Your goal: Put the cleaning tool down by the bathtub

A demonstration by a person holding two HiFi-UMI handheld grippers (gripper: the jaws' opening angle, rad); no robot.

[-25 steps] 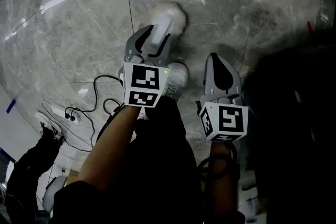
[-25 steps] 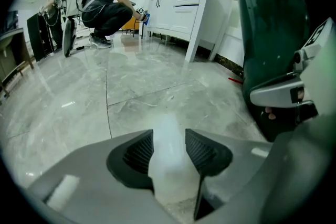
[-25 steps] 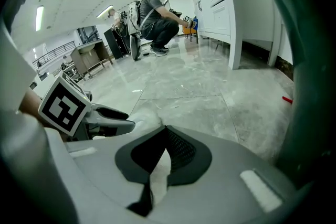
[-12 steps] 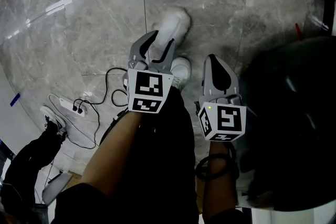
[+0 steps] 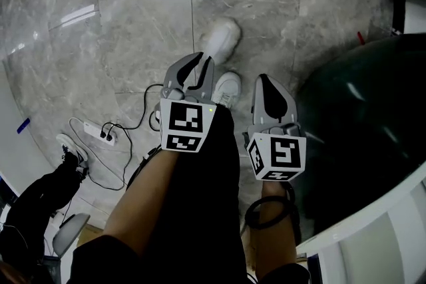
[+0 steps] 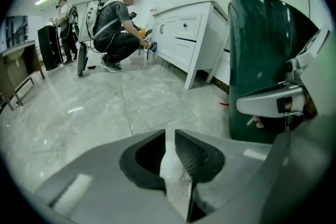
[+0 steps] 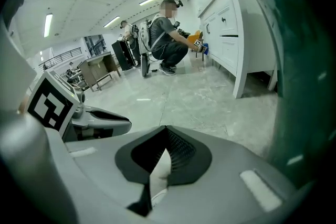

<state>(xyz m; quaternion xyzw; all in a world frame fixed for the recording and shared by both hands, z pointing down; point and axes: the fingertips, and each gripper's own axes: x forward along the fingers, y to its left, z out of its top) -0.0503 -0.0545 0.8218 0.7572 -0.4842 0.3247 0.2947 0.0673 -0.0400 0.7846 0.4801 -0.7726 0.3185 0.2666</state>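
Observation:
A dark green bathtub (image 5: 363,123) fills the right of the head view and rises close by in the left gripper view (image 6: 262,55) and the right gripper view (image 7: 310,60). No cleaning tool shows in any view. My left gripper (image 5: 200,58) is held over the grey marble floor, left of the tub. Its jaws are shut, with only a pale sliver between the pads (image 6: 170,136). My right gripper (image 5: 263,78) hangs beside it, nearer the tub, also shut with nothing in it (image 7: 167,131).
My white shoes (image 5: 223,36) stand on the floor under the grippers. A power strip with black cables (image 5: 103,136) lies at the left. A white cabinet (image 6: 189,29) stands beyond the tub, with a crouching person (image 6: 118,34) next to it. A white edge (image 5: 373,223) crosses the lower right.
I have stepped toward the tub: it has grown from a dark patch at the right into a large green shape. Both grippers stayed shut and side by side.

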